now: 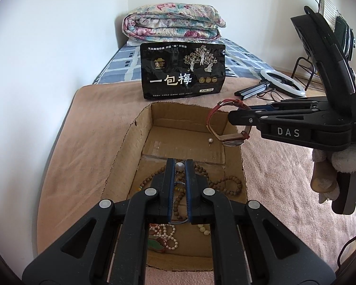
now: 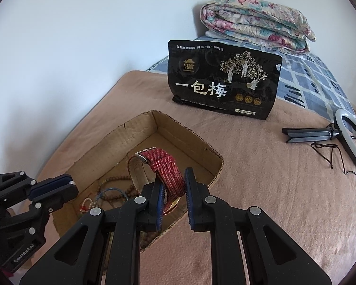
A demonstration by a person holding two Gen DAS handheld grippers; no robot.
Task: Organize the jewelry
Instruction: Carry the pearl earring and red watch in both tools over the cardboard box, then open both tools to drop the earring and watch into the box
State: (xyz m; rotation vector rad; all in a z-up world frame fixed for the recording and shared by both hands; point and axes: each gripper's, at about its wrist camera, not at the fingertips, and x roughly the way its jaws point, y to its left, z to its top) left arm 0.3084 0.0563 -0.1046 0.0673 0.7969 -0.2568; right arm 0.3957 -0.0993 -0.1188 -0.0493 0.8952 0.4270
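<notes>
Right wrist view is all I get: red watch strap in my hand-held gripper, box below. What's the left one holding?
Observer: The left hand-held gripper is shut on a pearl earring. Its wire hook hangs beneath, over the cardboard box.
Operator: Anything on the box floor behind the watch?
Observer: Yes. A second pearl earring lies on the bare far part of the floor, just left of the watch case in the left wrist view.
Operator: And the near end of the box?
Observer: A white pearl strand lies there, closer to the left camera than the brown bead necklace.
</notes>
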